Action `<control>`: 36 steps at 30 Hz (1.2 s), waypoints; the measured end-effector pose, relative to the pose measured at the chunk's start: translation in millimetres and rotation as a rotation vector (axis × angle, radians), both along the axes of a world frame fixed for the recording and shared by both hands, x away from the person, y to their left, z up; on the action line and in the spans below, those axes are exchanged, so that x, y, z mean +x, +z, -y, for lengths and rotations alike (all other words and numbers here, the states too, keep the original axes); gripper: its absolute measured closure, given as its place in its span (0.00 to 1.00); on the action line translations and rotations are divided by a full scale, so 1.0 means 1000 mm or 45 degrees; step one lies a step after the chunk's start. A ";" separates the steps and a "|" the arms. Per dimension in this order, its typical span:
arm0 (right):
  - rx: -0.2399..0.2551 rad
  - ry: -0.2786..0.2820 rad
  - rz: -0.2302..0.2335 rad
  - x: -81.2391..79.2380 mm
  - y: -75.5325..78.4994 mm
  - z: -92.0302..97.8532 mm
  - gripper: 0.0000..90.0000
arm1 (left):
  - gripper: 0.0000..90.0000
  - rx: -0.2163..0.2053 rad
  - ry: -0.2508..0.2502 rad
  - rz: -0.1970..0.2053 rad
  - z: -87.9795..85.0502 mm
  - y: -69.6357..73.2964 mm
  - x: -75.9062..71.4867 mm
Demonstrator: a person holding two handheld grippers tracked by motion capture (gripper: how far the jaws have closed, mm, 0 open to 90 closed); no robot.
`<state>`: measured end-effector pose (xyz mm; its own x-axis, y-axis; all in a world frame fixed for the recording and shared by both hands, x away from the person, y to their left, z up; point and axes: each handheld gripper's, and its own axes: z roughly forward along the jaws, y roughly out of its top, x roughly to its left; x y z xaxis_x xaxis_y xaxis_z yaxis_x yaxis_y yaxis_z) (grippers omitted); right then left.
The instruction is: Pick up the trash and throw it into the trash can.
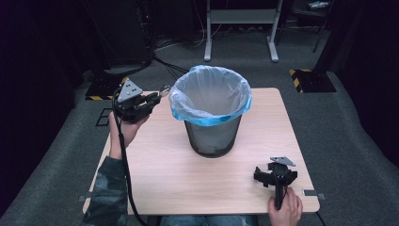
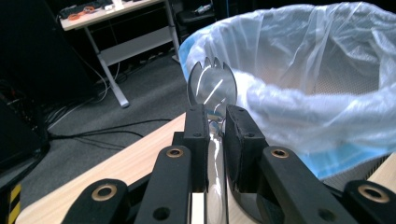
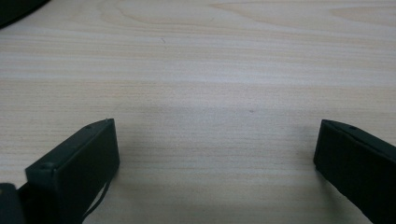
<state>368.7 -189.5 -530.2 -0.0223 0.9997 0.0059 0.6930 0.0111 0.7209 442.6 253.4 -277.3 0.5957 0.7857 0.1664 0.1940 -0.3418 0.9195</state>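
Tongs on the left (image 1: pixel 157 97) pinch a clear plastic spork (image 2: pixel 212 88) by its handle, prongs up, held just beside the rim of the black mesh bin lined with a pale blue bag (image 1: pixel 211 110), at its nine o'clock. The step looks like discarding the spork; next, I judge, carry it over the opening and release. At five o'clock on the light wooden worktop (image 1: pixel 188 179), the right tongs (image 1: pixel 270 178) rest spread wide and empty.

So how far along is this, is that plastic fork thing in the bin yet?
Not yet. Picked up already: the clear spork is clamped in the left gripper, held beside the lined bin's rim. Left to do: carry it over the opening and release. The right gripper sits open and idle on the table.
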 end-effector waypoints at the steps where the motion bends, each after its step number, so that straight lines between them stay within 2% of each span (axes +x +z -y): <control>1: 0.000 0.000 0.000 0.000 0.000 0.000 0.00 | 0.88 -0.002 -0.006 0.003 0.002 0.002 0.001; 18: 0.000 0.000 0.000 0.000 0.000 0.000 0.00 | 0.88 0.016 -0.099 0.013 0.044 0.031 0.022; 24: 0.000 0.000 0.000 0.000 0.000 0.000 0.00 | 0.88 0.044 -0.145 0.028 0.063 0.041 0.027; 36: 0.000 0.000 0.000 0.000 0.000 0.000 0.00 | 0.88 0.056 -0.205 0.020 0.092 0.049 0.039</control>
